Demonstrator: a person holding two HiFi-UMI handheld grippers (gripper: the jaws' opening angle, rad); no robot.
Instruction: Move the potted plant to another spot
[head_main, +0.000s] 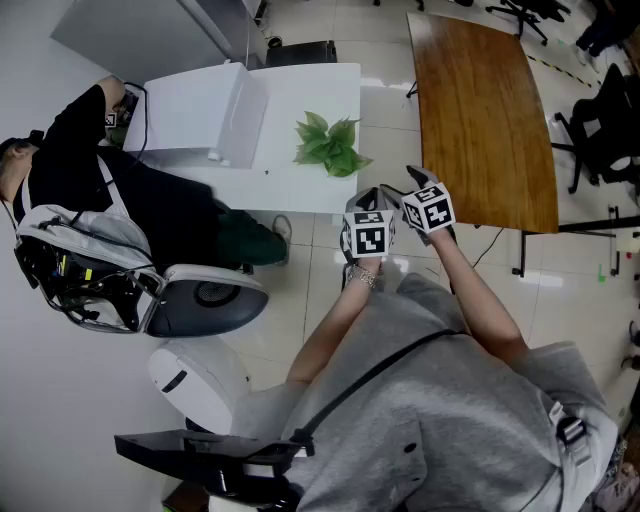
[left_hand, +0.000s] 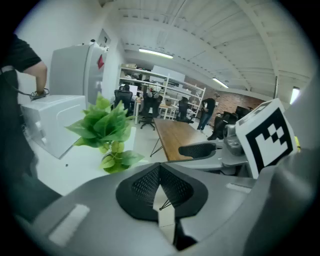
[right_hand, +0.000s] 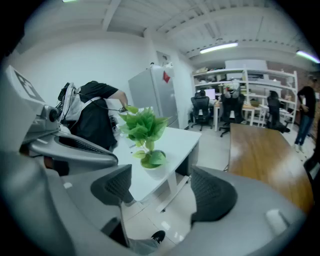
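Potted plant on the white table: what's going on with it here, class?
A person holds a gripper in each hand, standing short of the white table. The potted plant sits on it near the edge, untouched. The left gripper is shut and empty; the right gripper is open, aimed toward the plant with nothing between its jaws.

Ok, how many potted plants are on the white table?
1. The potted plant stands toward the white table's right end, right of the white box, which could hide another.
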